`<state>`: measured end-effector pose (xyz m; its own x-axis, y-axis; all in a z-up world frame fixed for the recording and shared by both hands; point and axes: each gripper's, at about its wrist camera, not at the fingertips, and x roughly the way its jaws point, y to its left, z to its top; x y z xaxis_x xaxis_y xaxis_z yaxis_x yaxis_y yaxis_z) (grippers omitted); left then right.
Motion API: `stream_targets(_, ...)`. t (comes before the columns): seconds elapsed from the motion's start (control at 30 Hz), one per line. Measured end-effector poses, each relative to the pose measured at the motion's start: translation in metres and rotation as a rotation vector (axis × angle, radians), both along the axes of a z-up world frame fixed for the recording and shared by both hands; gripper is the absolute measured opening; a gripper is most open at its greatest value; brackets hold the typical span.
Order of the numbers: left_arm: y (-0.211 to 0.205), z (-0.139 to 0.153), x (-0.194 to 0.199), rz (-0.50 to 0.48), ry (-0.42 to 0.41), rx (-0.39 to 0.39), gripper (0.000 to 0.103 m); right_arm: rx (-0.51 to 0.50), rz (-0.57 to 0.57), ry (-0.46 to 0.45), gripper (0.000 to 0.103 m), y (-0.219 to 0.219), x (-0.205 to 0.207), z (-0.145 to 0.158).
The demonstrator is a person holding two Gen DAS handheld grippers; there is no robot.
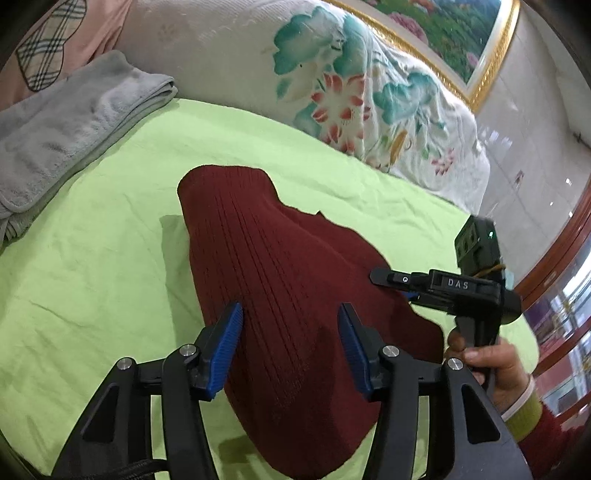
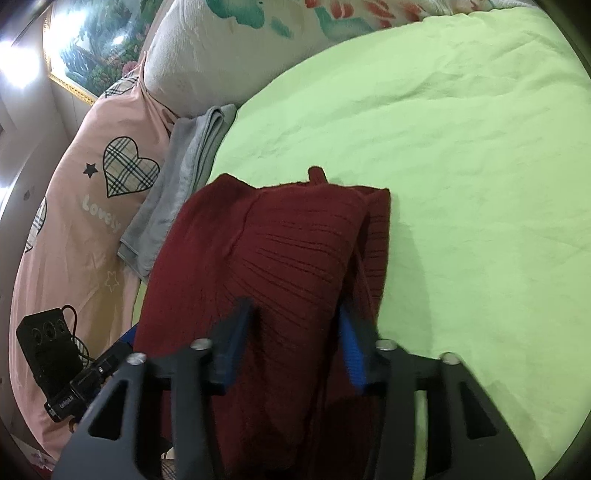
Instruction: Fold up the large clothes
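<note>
With both my left tongs (image 1: 290, 349) and right tongs (image 2: 295, 343) spread over the half-folded red sweater (image 1: 280, 266), I judge the next move is pinching an edge to fold again.

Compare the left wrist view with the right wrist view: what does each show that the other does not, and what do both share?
Only the left wrist view shows the person's hand holding the right gripper from the side. Only the right wrist view shows the heart and star prints on the pink cover. Both show the red sweater on the green sheet, the grey towel, the floral pillow and the framed painting.
</note>
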<state>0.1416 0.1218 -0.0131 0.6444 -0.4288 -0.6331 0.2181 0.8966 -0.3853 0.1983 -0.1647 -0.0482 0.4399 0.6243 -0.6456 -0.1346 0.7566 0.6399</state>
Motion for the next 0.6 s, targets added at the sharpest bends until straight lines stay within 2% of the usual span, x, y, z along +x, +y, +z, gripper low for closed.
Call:
stream_targets(0.07,-0.001,0.000,0.004,-0.007,0.004,0.003,0.053,-0.001,0.000,-0.005,0.014,0.000,0.001,0.002)
stream_targets(0.13,-0.004,0.001,0.007,-0.017,0.009,0.005,0.053,-0.003,-0.001,-0.027,0.012,0.000,0.002,0.011)
stream_targets(0.23,-0.014,0.006,0.012,-0.065,0.009,0.026,0.053,0.005,-0.015,-0.108,0.011,-0.007,0.001,0.035)
stream_targets(0.33,-0.033,0.009,0.016,-0.120,0.008,0.096,0.053,-0.003,-0.026,-0.132,0.011,-0.017,0.004,0.046)
stream_targets(0.43,-0.052,-0.001,0.019,-0.142,0.017,0.196,0.053,-0.033,-0.033,-0.055,0.011,-0.024,0.011,0.023)
stream_targets(0.5,-0.061,-0.011,0.018,-0.145,0.010,0.241,0.058,-0.054,-0.034,-0.007,0.011,-0.025,0.011,0.004)
stream_targets(0.6,-0.070,-0.018,0.010,-0.143,-0.019,0.310,0.061,-0.031,-0.057,0.012,0.014,-0.030,0.006,-0.008)
